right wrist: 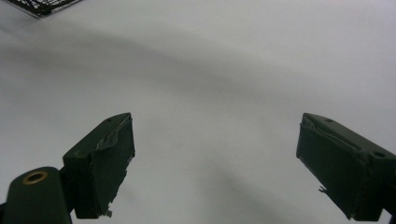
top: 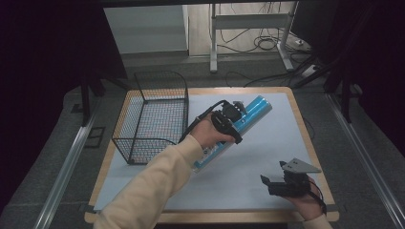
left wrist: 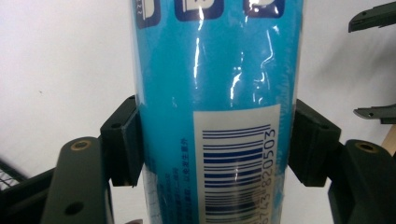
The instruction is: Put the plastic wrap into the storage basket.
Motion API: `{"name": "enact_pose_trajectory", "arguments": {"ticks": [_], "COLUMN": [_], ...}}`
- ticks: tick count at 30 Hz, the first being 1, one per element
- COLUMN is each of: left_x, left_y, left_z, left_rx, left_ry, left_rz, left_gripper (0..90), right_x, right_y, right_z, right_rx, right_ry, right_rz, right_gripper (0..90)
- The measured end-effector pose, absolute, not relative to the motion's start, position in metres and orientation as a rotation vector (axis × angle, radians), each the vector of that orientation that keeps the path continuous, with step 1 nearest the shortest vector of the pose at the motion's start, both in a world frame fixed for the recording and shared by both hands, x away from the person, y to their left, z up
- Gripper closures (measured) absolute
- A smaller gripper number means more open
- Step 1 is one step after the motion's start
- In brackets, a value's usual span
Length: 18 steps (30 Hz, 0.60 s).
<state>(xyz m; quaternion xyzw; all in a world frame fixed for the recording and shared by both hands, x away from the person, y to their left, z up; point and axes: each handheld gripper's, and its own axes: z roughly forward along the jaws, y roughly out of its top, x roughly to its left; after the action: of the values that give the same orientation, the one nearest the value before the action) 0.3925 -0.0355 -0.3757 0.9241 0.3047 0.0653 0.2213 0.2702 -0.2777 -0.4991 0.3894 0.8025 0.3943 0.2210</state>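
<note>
A long blue tube (top: 254,109) wrapped in glossy film, with a barcode label (left wrist: 236,158), runs diagonally over the middle of the white mat (top: 267,148). My left gripper (top: 233,125) is shut on the blue tube (left wrist: 215,84) around its middle, one black pad (left wrist: 122,140) pressed against each side. Whether the tube rests on the mat or hangs just above it, I cannot tell. My right gripper (top: 266,184) stands open low over the mat near the front right corner. Nothing is between the right gripper's (right wrist: 215,154) jaws. The right gripper's (left wrist: 371,65) open jaws also appear in the left gripper view.
A black wire basket (top: 160,74) with nothing in it stands on the left half of the table, just left of the tube; its corner (right wrist: 42,5) shows in the right gripper view. The wooden table edge (top: 305,129) frames the mat. Desk legs and cables lie beyond the table.
</note>
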Motion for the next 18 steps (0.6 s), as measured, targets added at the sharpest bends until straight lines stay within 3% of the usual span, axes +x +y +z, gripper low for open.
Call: {"name": "enact_pose_trajectory", "arguments": {"ticks": [18], "left_x": [0.408], "left_y": [-0.042], "left_z": [-0.351], "left_rx": [2.558], "left_ry": [0.83], "left_rz": [0.205], "left_gripper": [32.1], "right_x": [0.272], "right_y": [-0.278], "right_z": [-0.499], "right_rx": [1.089], "right_ry": [2.213], "right_rz": [1.094], "right_gripper": [11.6]}}
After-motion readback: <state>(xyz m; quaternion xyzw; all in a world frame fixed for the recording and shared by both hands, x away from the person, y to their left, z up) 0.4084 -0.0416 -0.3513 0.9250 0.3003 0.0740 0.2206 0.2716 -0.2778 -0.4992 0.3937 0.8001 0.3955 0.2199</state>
